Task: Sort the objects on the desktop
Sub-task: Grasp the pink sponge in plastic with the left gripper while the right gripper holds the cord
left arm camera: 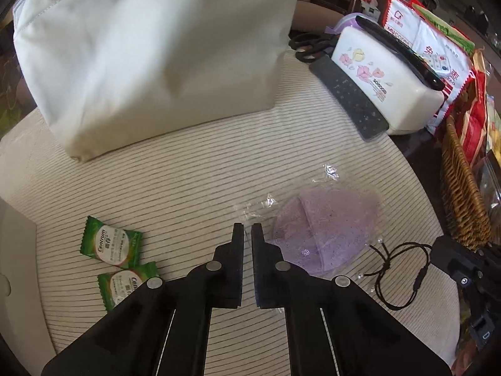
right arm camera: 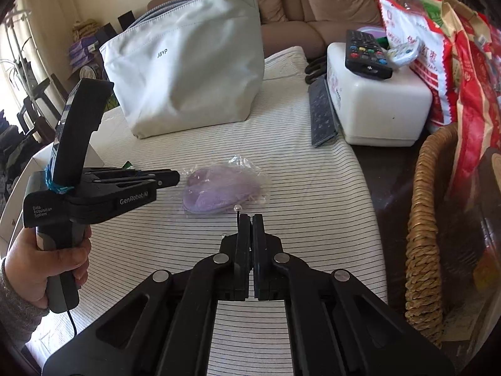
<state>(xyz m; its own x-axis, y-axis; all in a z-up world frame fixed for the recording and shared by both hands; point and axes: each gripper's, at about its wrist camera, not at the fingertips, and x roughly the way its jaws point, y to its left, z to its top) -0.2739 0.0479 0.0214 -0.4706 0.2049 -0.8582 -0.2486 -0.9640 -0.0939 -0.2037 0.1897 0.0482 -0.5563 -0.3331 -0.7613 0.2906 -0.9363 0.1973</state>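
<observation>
While left tool [left arm camera: 247, 225] hovers pressed together, empty, purple pouch [left arm camera: 325, 232] lies just right of its tips on striped tabletop [left arm camera: 188, 172]. Green packets [left arm camera: 109, 244] lie left. Right tool [right arm camera: 250, 216] pinches black cord [left arm camera: 404, 269].

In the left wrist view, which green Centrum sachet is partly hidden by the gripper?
The nearer sachet, its lower corner covered by the left gripper; the farther sachet lies fully visible.
</observation>
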